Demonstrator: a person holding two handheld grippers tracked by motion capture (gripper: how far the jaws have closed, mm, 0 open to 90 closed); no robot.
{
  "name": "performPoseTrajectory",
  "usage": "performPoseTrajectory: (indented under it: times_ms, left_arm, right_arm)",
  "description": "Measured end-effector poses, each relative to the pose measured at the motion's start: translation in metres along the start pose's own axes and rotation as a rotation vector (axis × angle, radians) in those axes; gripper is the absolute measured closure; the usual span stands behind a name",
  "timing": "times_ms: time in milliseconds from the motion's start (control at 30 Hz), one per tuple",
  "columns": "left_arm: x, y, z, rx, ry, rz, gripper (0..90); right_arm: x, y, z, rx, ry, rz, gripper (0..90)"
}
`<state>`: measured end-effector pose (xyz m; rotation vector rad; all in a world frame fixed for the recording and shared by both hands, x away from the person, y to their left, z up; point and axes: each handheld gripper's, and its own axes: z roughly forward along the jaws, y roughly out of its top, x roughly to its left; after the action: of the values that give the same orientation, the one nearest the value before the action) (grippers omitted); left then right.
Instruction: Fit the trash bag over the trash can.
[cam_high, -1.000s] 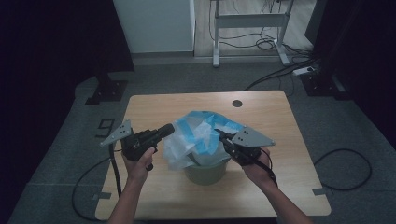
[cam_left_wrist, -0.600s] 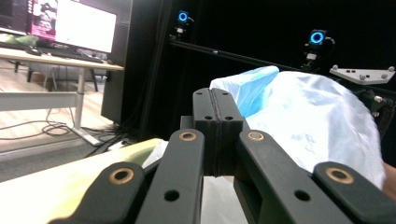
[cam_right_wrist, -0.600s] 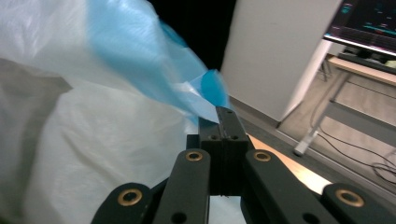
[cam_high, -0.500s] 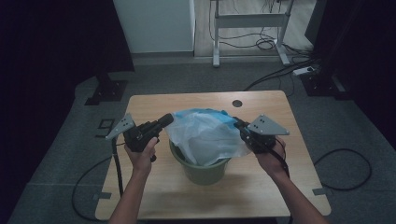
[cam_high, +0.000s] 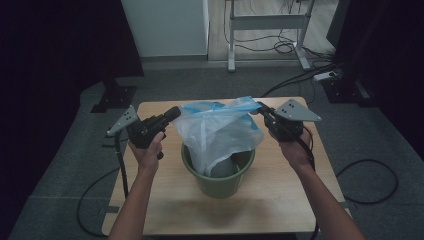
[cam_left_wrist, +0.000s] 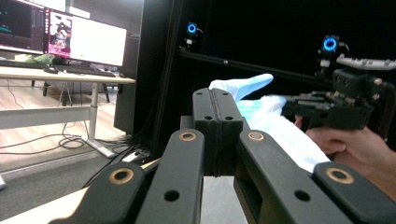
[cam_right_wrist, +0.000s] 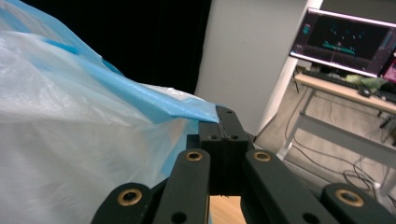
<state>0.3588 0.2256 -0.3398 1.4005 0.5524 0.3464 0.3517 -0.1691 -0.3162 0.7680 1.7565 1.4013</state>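
A green bucket (cam_high: 220, 186) stands mid-table with a translucent white-and-blue plastic bag (cam_high: 219, 131) rising out of it. The bag's rim is stretched taut between both grippers above the bucket. My left gripper (cam_high: 174, 113) is shut on the rim's left end; in the left gripper view its jaws (cam_left_wrist: 217, 95) are pressed together with the bag (cam_left_wrist: 275, 128) just beyond them. My right gripper (cam_high: 261, 107) is shut on the rim's right end, and the blue edge (cam_right_wrist: 154, 105) runs into its closed jaws (cam_right_wrist: 223, 115). The bag's bottom still hangs inside the bucket.
The wooden table (cam_high: 165, 212) has bare room in front of and beside the bucket. A small dark disc (cam_high: 252, 99) lies near the far edge. Behind stand a desk frame (cam_high: 265, 22), floor cables, and a power strip (cam_high: 325, 76). A monitor (cam_left_wrist: 95, 42) shows on a desk.
Both hands have risen and moved apart and away from the person. The bag, crumpled over the bucket before, is now lifted and stretched wide between the grippers.
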Motion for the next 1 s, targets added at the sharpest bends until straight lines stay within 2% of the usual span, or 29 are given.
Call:
performPoseTrajectory:
  times_ms: [100,167,300,433,567,700,900,1000]
  left_arm:
    - [-0.011,-0.003,-0.009,0.032,-0.005,0.008,89.4]
    - [-0.019,-0.006,-0.017,0.048,-0.025,0.012,89.2]
    - [-0.036,-0.018,-0.033,0.092,-0.047,0.036,88.0]
    - [-0.044,-0.034,-0.046,0.116,-0.062,0.017,87.4]
    - [-0.047,-0.051,-0.055,0.124,-0.072,-0.024,87.3]
    - [-0.049,-0.067,-0.062,0.153,-0.066,-0.041,87.1]
    - [-0.049,-0.088,-0.07,0.181,-0.057,-0.077,87.6]
    - [-0.047,-0.094,-0.075,0.165,-0.072,-0.111,89.2]
  right_arm:
    - [0.006,-0.002,-0.015,-0.028,0.031,0.001,89.1]
    - [0.012,-0.007,-0.027,-0.039,0.058,0.005,89.2]
    - [0.023,-0.023,-0.053,-0.054,0.118,0.03,89.1]
    - [0.035,-0.045,-0.071,-0.041,0.172,0.058,89.1]
    - [0.049,-0.068,-0.084,-0.014,0.223,0.069,89.1]
    - [0.061,-0.089,-0.093,0.027,0.261,0.073,89.1]
    - [0.067,-0.112,-0.092,0.069,0.287,0.117,89.1]
    - [0.072,-0.12,-0.093,0.079,0.31,0.133,89.1]
